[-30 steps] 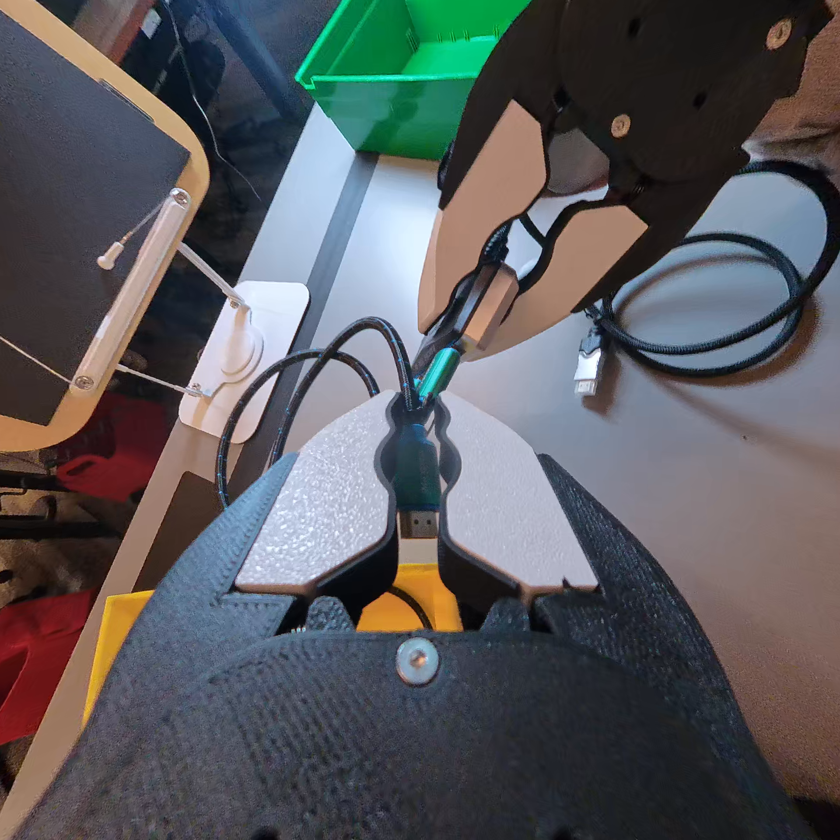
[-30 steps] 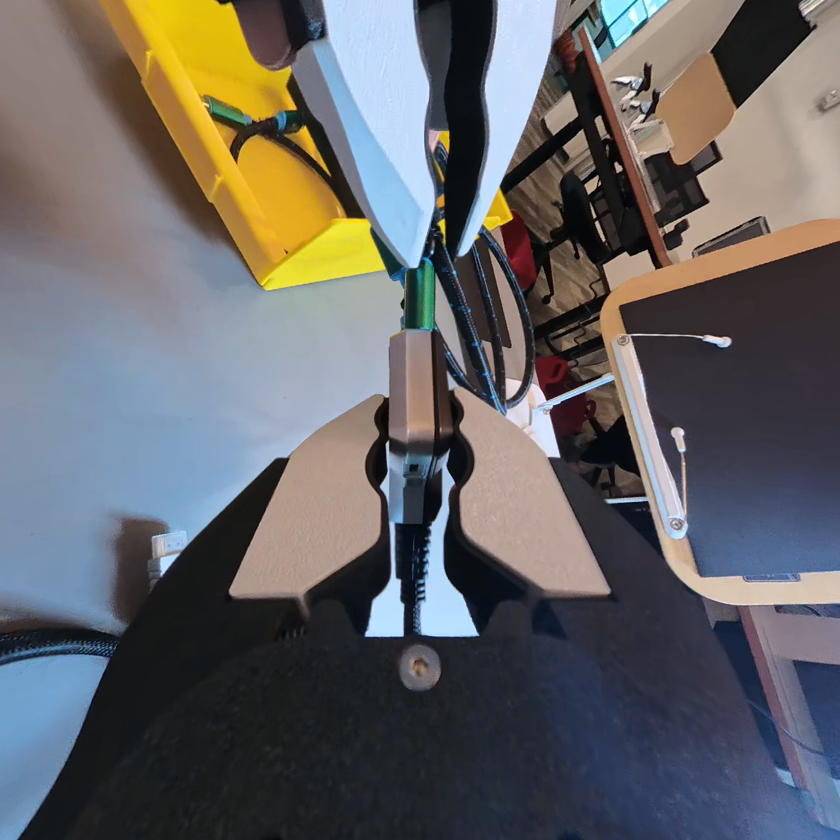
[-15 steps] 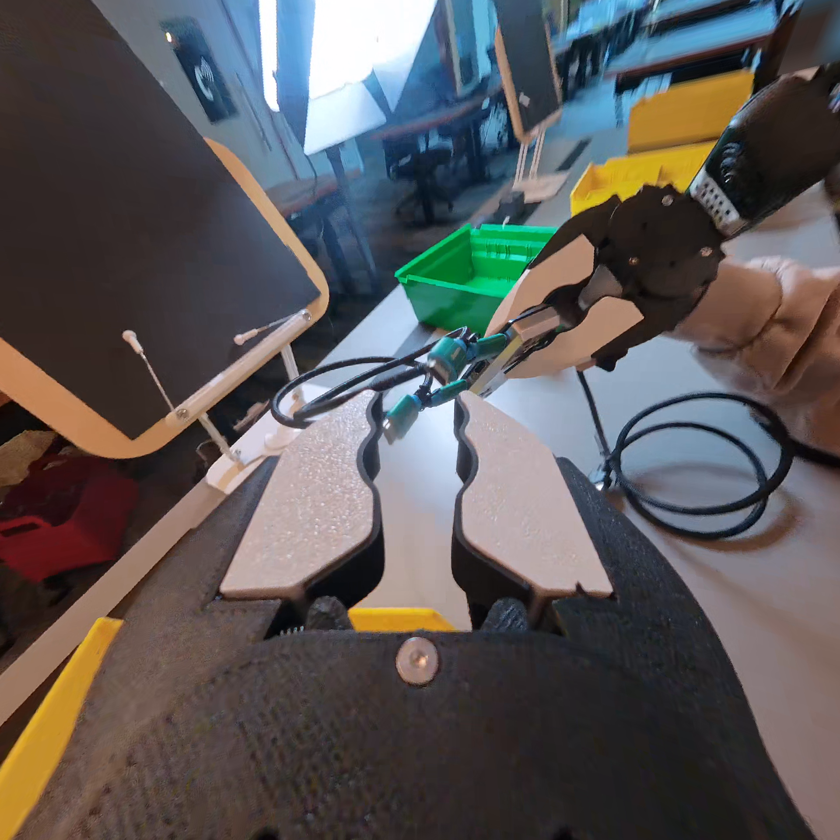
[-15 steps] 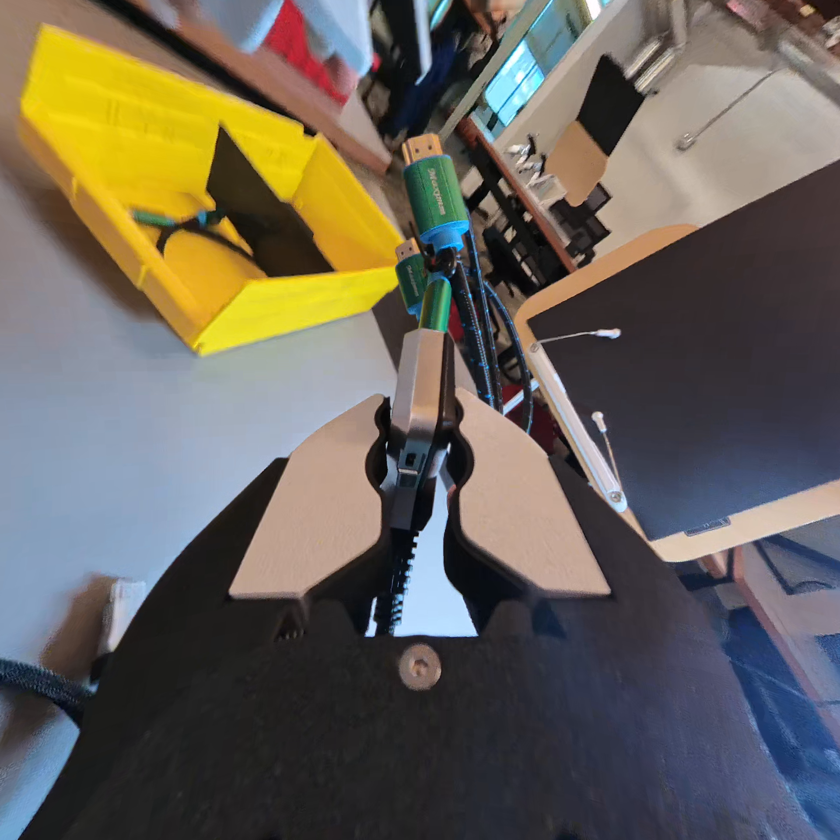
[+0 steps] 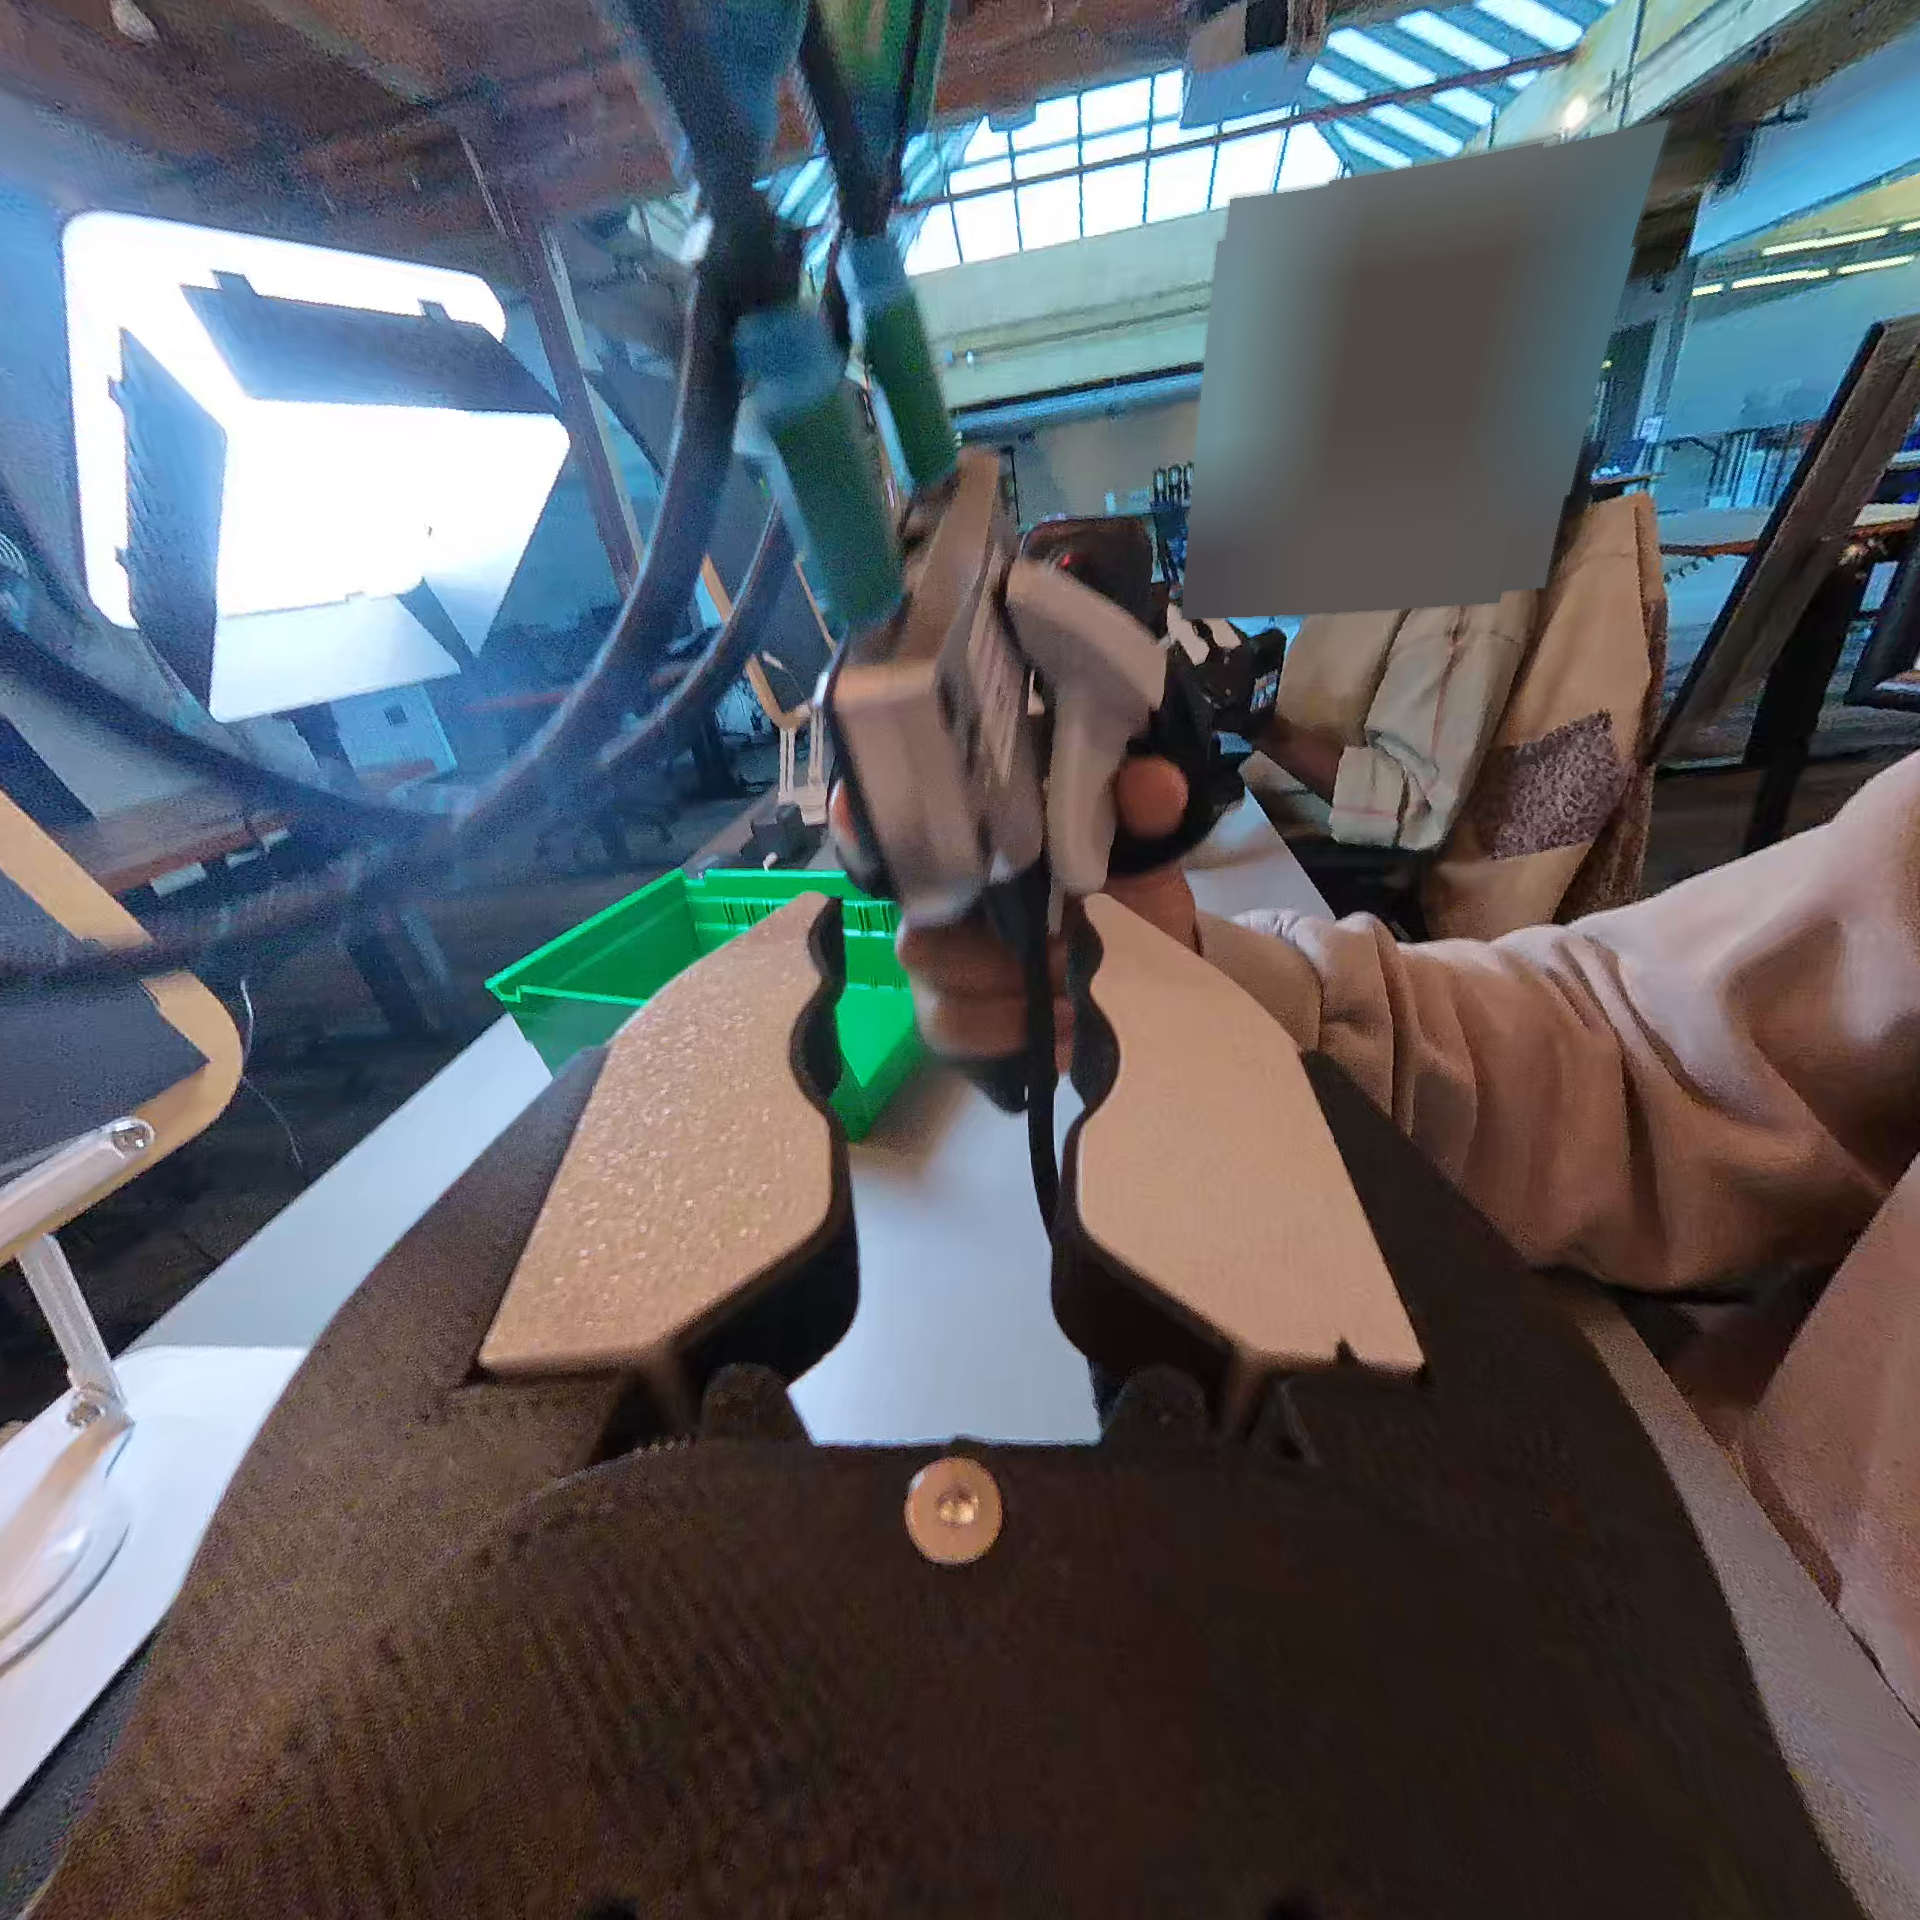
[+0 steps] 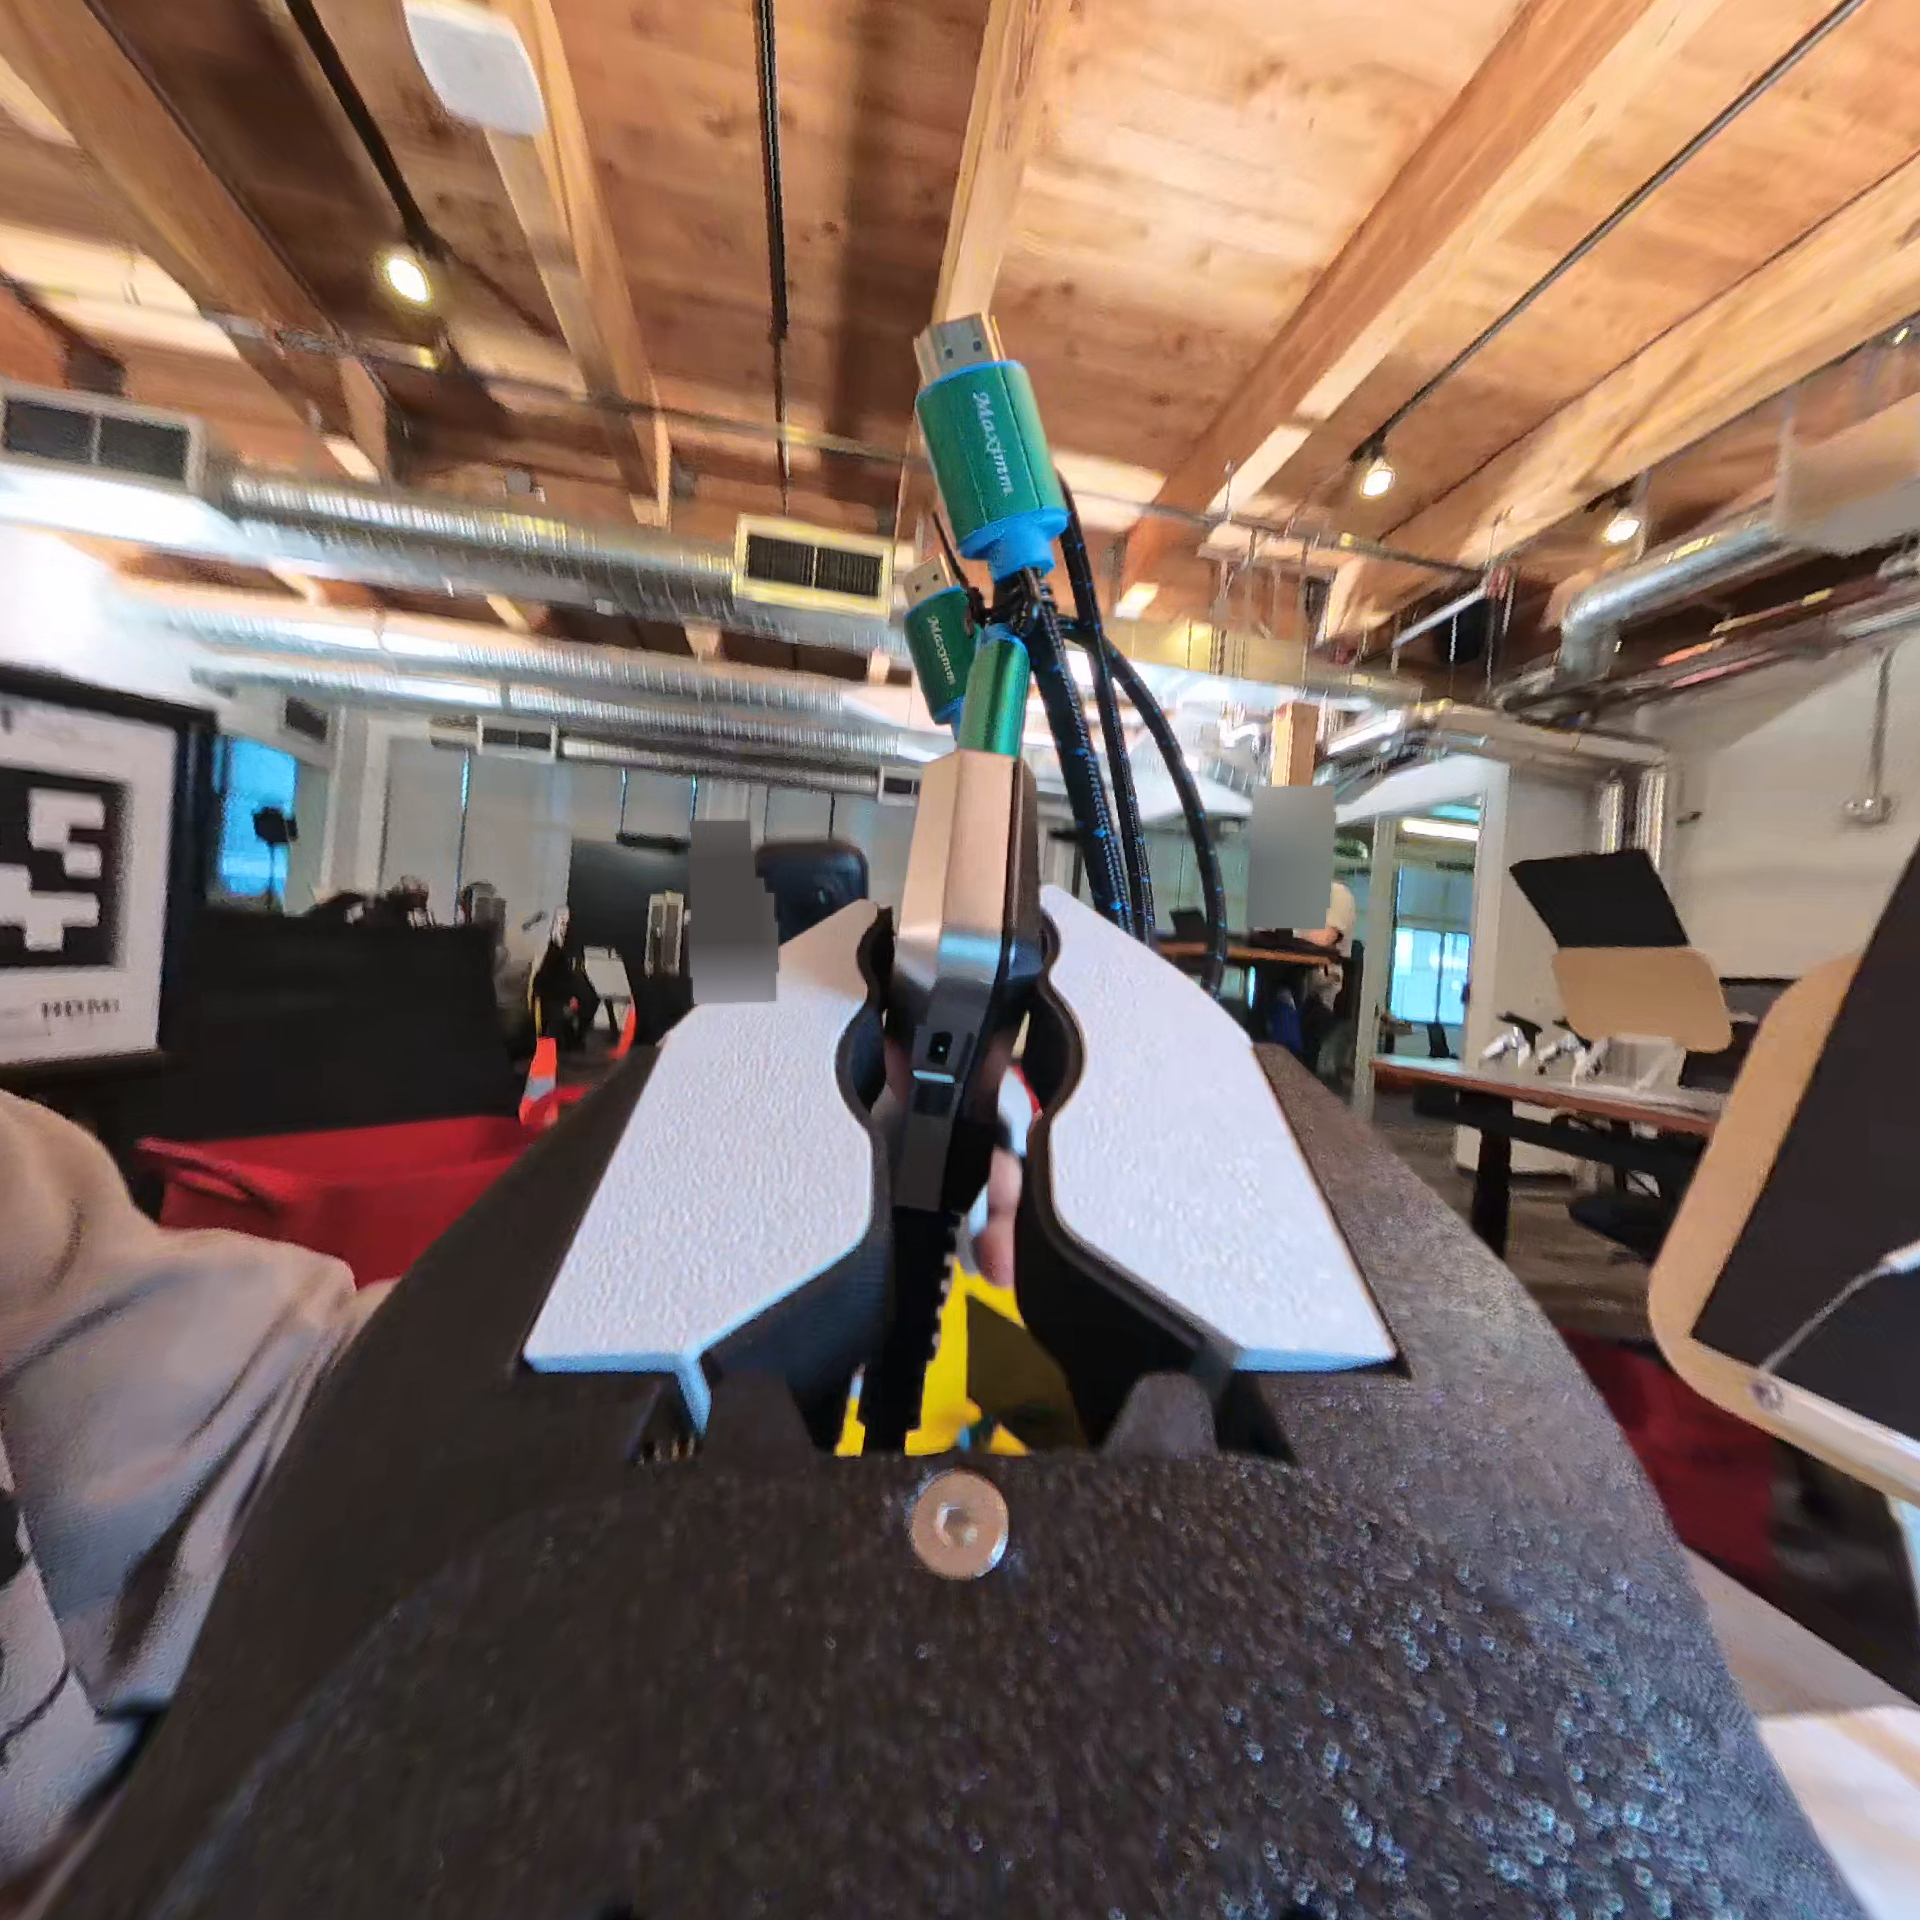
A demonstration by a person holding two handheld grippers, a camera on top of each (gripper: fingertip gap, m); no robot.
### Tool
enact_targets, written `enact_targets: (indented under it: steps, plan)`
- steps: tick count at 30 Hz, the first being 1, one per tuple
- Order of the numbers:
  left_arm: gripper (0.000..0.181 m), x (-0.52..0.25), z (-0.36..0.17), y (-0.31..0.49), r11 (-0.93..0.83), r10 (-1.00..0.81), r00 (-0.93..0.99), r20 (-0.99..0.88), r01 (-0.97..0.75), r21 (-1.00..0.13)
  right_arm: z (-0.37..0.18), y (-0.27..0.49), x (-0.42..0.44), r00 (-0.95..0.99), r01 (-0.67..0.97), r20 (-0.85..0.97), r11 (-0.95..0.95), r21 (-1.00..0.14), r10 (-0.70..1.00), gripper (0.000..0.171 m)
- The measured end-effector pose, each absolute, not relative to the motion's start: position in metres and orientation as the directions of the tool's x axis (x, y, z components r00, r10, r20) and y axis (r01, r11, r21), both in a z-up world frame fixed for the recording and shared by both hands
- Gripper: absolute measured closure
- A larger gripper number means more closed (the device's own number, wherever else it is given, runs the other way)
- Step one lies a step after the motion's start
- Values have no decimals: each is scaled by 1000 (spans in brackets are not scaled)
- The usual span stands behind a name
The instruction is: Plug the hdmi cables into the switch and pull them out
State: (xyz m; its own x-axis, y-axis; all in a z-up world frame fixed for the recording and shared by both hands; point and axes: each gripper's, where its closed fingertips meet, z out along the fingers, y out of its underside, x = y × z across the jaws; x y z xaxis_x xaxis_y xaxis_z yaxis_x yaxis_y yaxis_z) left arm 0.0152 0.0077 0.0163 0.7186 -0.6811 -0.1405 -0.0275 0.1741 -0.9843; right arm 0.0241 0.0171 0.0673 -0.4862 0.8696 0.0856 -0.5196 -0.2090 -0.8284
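Note:
My right gripper (image 6: pixel 961 920) is shut on the grey HDMI switch (image 6: pixel 961 862) and holds it tilted up in the air. One green HDMI plug (image 6: pixel 992 691) sits in the switch's top end. Two more green plugs (image 6: pixel 987 447) stick up loose above it on black braided cables (image 6: pixel 1101 831). The switch's own black cable (image 6: pixel 914 1299) runs down between my fingers. My left gripper (image 5: pixel 951 935) is open and empty, just below the switch (image 5: pixel 914 748). The plugs (image 5: pixel 831 499) are blurred there.
A green bin (image 5: pixel 665 966) stands on the white table (image 5: pixel 935 1299) behind the left gripper. A person's hand and beige sleeve (image 5: pixel 1558 1060) hold the right gripper. A yellow bin (image 6: pixel 956 1382) shows below. A board on a stand (image 6: pixel 1818 1226) is at the right. The left gripper's tips are roughly 5 centimetres from the right gripper's.
My left gripper let go of the green plug and opened. My right gripper lifted the switch and its cables off the table and tipped them upward. Both views now point higher.

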Motion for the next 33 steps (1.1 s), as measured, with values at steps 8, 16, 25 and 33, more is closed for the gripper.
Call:
enact_targets:
  steps: [8, 16, 25, 33]
  plan:
    - [158, -3, 12, 3, 163, -654, 730, -199, -122, -979, 42, 4, 3, -431, -379, 212, 37, -925, 877, 145]
    - [161, -8, 1, -6, 111, -664, 704, -251, -239, -965, 21, 10, 8, -336, -210, 451, 402, -892, 827, 142]
    - [161, -7, 0, -12, 109, -663, 690, -290, -294, -950, 11, 5, 8, -346, -155, 503, 481, -863, 792, 142]
    - [160, -4, -6, -24, 114, -696, 635, -335, -363, -925, 2, -14, 11, -397, -146, 574, 568, -810, 717, 149]
